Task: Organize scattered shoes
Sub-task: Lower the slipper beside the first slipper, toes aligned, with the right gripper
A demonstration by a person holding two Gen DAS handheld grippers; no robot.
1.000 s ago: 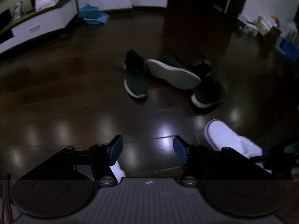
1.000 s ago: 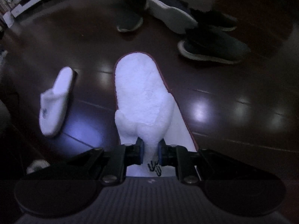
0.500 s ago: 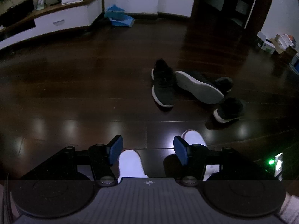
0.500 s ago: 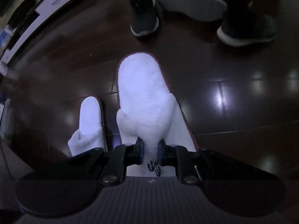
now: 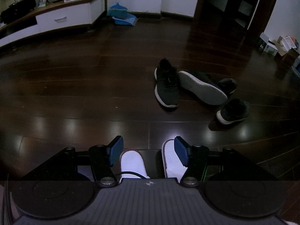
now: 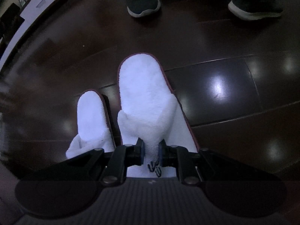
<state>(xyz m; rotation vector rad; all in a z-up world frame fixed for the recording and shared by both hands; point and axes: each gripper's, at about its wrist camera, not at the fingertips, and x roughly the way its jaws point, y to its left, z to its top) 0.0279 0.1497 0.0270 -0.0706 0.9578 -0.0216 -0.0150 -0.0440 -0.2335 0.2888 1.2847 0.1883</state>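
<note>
gripping white slipper [image 6: 144, 93], right gripper [image 6: 151, 151]

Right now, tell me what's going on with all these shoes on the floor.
A person is tidying shoes with two handheld grippers. The right gripper is shut on the upper of a white slipper, holding it next to a second white slipper that lies on the dark wood floor, toes pointing the same way. The left gripper is open and empty above them. Several black sneakers lie jumbled farther out, one on its side, sole showing.
</note>
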